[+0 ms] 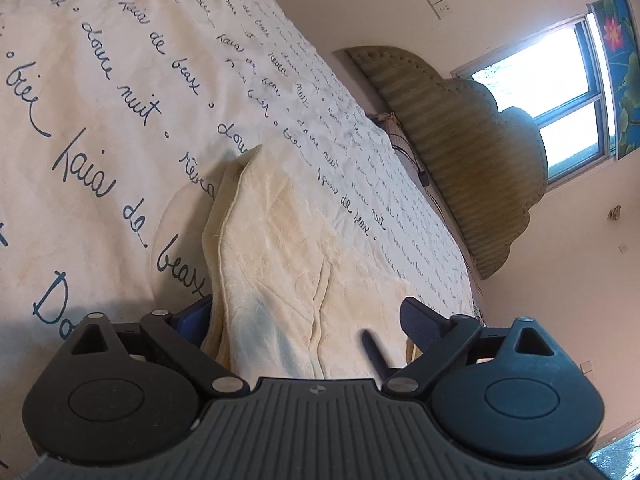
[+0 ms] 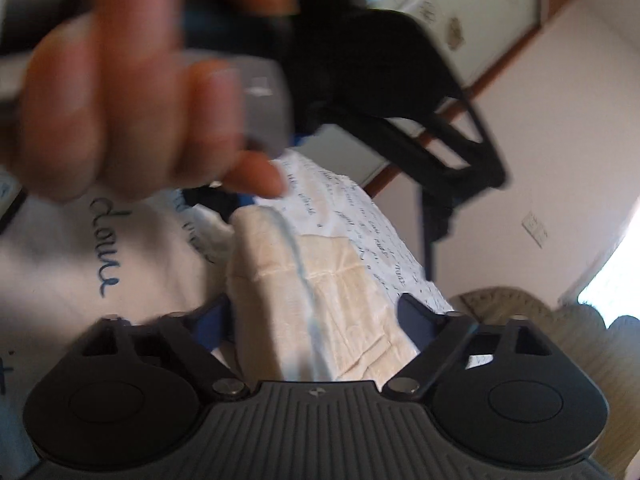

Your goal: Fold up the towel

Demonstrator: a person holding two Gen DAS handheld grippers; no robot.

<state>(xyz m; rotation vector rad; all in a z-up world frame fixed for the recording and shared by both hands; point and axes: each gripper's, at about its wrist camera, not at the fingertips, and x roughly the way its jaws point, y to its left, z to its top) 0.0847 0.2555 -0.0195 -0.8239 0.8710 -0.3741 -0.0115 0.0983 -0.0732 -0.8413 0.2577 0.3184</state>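
A cream towel (image 1: 280,240) lies rumpled on a white bed cover (image 1: 100,80) printed with dark script. My left gripper (image 1: 306,318) stands open with its blue fingers wide, and the towel's near end lies between them. In the blurred right wrist view the towel (image 2: 320,300) shows a pale blue stripe and runs away from the camera. My right gripper (image 2: 316,318) is open around its near end, each finger close beside the cloth. At the towel's far end a person's hand (image 2: 120,80) holds the other gripper by its grey handle.
A ribbed olive headboard (image 1: 460,160) leans against the wall past the bed's far edge, under a bright window (image 1: 560,100). White cupboard doors (image 2: 460,0) show behind the black gripper frame. The bed cover (image 2: 60,260) spreads to the left of the towel.
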